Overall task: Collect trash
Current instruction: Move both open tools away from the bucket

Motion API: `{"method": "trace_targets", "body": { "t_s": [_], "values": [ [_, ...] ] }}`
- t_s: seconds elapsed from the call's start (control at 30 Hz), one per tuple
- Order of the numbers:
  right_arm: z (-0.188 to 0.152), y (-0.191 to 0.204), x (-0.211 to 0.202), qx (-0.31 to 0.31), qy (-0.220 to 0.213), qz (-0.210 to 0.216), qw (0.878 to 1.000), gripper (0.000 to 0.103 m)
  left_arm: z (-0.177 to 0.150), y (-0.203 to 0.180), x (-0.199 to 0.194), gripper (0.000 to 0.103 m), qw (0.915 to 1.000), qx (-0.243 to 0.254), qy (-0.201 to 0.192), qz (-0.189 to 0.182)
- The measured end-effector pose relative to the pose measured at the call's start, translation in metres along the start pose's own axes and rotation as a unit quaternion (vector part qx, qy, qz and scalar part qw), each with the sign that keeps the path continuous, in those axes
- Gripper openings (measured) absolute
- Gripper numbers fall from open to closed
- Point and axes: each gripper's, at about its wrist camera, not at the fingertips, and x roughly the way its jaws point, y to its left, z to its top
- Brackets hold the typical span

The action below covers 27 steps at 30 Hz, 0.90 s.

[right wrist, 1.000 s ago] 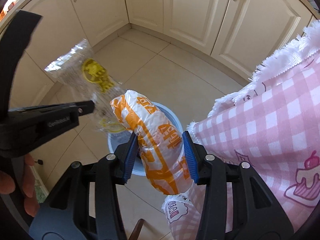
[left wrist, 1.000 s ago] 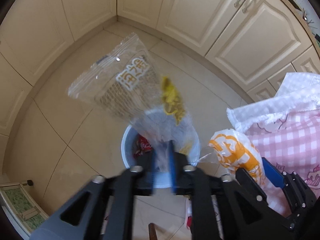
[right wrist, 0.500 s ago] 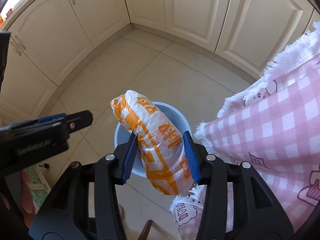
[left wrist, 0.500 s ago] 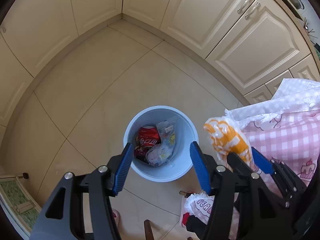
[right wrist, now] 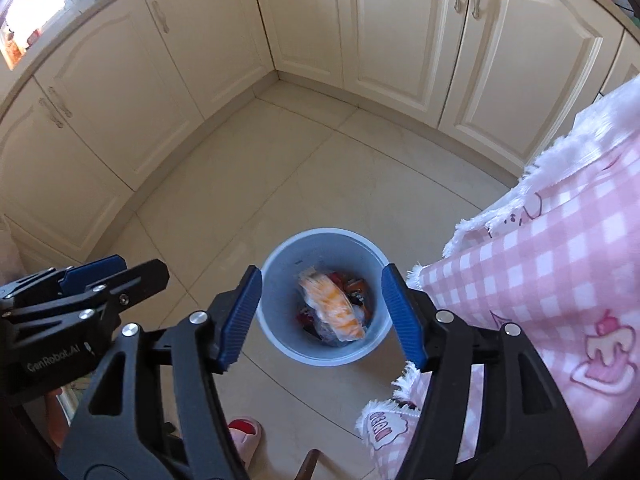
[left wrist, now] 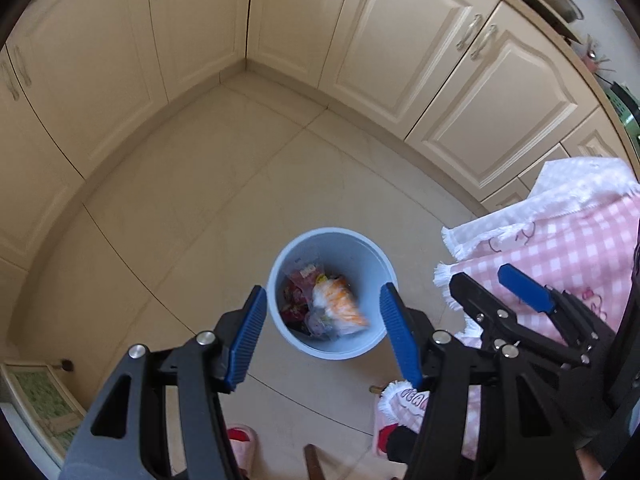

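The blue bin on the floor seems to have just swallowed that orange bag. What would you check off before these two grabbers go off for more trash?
1. Orange bag inside the bin: ok, lying on the other wrappers.
2. Left gripper empty: ok, jaws wide apart, nothing between them.
3. Right gripper empty: ok, jaws wide apart.
4. Bin upright: ok, standing on the tile floor.
5. Nothing spilled around the bin: ok on the floor that shows; the part behind the grippers cannot be told.
6. Pink checked cloth out of the way: cannot tell, it hangs close beside the right gripper.
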Motion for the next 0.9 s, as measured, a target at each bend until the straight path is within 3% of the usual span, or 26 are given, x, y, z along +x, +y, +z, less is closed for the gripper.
{"method": "trace_targets", "body": {
  "t_s": [0.27,0.57,0.73,0.9],
  "values": [
    [-0.012,0.016,-0.076,-0.012,-0.04,0.017,0.999,0.066,-0.023,-0.005,-0.073,0.065,0.9975,0.017,-0.063,0.024],
    [-0.034,0.018,-0.193,-0.033,-0.126,0.013,0.991,0.072,-0.058,-0.017,-0.179,0.069,0.9908,0.013,-0.134,-0.006],
    [-0.056,0.019,-0.277,-0.049,-0.2,-0.005,0.979,0.075,-0.087,-0.043,-0.246,0.069,0.9798,0.038,-0.195,-0.024],
    [-0.086,0.013,-0.357,-0.052,-0.268,-0.027,0.962,0.08,-0.126,-0.08,-0.313,0.076,0.9591,0.08,-0.269,-0.035]
  ]
}}
